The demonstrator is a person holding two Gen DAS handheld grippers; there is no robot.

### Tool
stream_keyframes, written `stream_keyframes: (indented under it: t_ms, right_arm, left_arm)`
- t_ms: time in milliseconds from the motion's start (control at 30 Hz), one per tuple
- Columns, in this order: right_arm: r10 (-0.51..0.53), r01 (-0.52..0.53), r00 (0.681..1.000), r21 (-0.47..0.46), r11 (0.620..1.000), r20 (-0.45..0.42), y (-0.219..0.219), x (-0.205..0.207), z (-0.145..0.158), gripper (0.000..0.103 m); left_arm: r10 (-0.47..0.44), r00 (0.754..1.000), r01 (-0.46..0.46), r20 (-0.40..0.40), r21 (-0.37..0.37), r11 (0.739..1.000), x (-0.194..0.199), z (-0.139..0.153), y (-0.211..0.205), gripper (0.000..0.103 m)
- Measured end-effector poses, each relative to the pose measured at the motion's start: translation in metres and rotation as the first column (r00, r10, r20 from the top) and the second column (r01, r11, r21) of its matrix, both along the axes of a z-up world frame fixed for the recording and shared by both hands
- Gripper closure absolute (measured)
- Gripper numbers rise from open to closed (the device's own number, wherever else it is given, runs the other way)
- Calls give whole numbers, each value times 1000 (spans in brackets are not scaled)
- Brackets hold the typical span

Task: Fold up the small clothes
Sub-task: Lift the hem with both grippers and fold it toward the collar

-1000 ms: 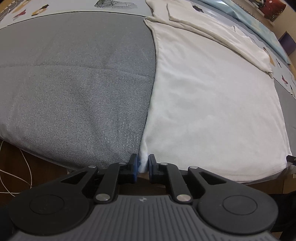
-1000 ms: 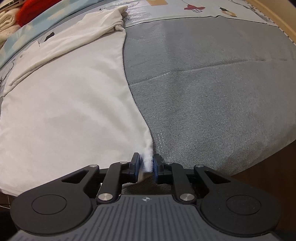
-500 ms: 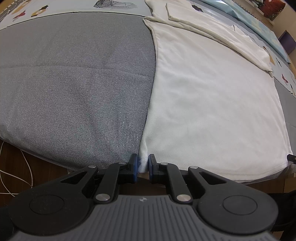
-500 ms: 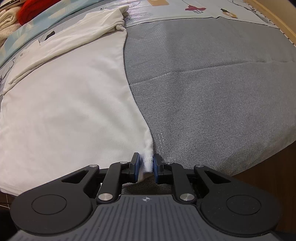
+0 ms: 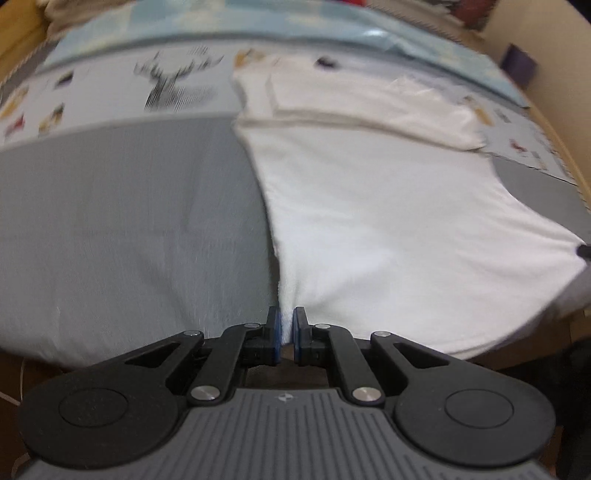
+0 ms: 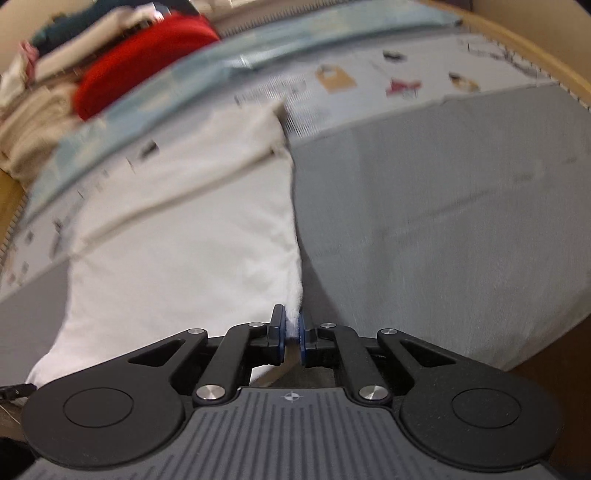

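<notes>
A white garment point(image 5: 388, 229) lies spread on a grey mat point(image 5: 129, 229), with its sleeves folded across the far end. My left gripper point(image 5: 287, 317) pinches the near left corner of its hem, and the jaws are closing with the cloth between the pads. In the right wrist view the same garment point(image 6: 192, 251) runs away from my right gripper point(image 6: 291, 317), which pinches the near right corner, its jaws also closing on the cloth. Both corners are raised off the grey mat point(image 6: 443, 221), and the hem between them hangs taut. Both views are motion-blurred.
A printed sheet point(image 5: 110, 96) and a light blue cover point(image 5: 369, 33) lie beyond the mat. A pile of red point(image 6: 140, 70) and beige clothes point(image 6: 29, 129) sits at the far left. A wooden frame point(image 6: 535, 48) borders the bed, and dark floor shows below the mat's near edge.
Both grippers have risen and lifted the near hem corners off the mat. The jaws have tightened on the cloth. More of the far bed and the clothes pile now shows.
</notes>
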State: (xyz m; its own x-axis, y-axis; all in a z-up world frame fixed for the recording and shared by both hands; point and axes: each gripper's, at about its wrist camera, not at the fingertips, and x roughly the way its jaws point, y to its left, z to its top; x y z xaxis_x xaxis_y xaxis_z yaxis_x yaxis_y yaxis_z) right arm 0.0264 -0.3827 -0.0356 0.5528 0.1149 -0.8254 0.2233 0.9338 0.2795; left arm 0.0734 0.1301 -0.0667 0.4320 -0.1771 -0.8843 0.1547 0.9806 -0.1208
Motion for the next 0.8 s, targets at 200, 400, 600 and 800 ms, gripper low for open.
stream_keyframes:
  t_ms: [200, 400, 600, 800]
  right_arm:
    - [66, -67, 995, 3, 998, 75, -9, -35, 51, 97]
    - [150, -154, 982, 35, 987, 113, -27, -96, 94, 97]
    - [100, -115, 987, 125, 985, 125, -47, -85, 95, 97]
    - [56, -59, 997, 55, 997, 59, -35, 36, 44, 97]
  left_arm:
    - [-122, 986, 123, 113, -3, 992, -47, 53, 7, 97]
    - [-226, 961, 232, 159, -19, 973, -107, 95, 36, 97]
    - [-218, 961, 230, 168, -59, 971, -82, 94, 45, 97]
    - [-99, 988, 108, 116, -77, 991, 55, 39, 40, 96]
